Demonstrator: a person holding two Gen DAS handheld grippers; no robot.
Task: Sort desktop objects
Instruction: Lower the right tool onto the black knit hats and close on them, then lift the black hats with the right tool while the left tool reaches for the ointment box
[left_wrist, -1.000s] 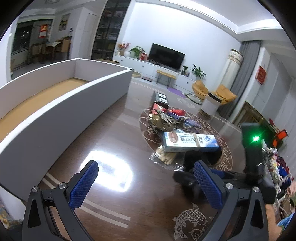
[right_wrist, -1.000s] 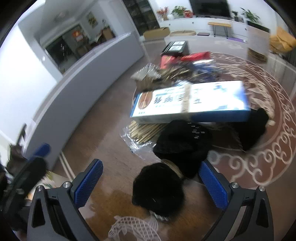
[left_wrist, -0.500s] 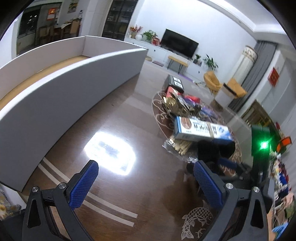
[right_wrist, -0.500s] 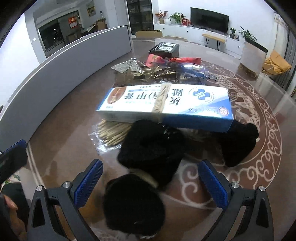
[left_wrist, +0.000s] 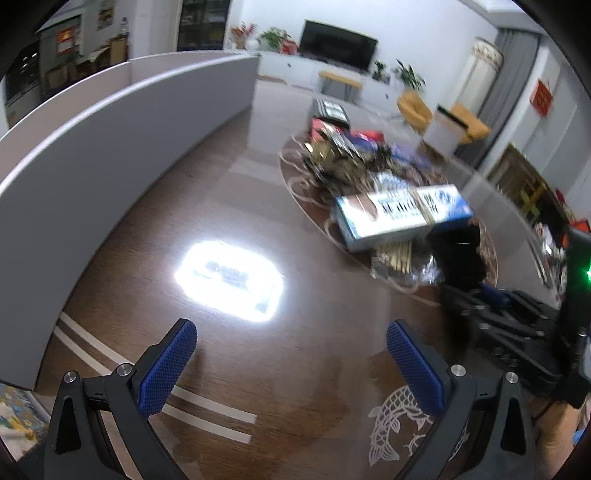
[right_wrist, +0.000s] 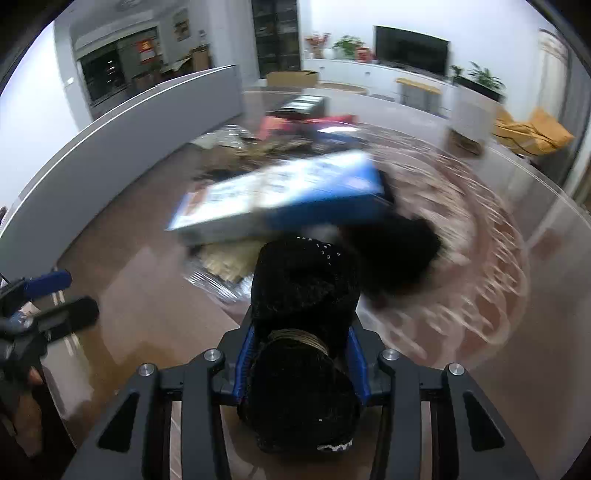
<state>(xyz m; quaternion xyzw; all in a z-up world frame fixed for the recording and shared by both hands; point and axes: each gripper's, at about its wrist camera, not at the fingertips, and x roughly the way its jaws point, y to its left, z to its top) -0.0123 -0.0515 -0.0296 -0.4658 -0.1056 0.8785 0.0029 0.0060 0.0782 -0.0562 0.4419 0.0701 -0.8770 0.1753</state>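
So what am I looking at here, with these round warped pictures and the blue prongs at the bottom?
No robot here: a person holds a hand-held tool in each hand, each with a wide-angle camera looking along its two blue-padded fingers. One picture is from the left tool, open over the bare brown table. The other is from the right tool, whose jaws are closing on a black fuzzy item, pads against it. Beyond lie a blue and white box, a clear packet of sticks and a blurred pile of packets.
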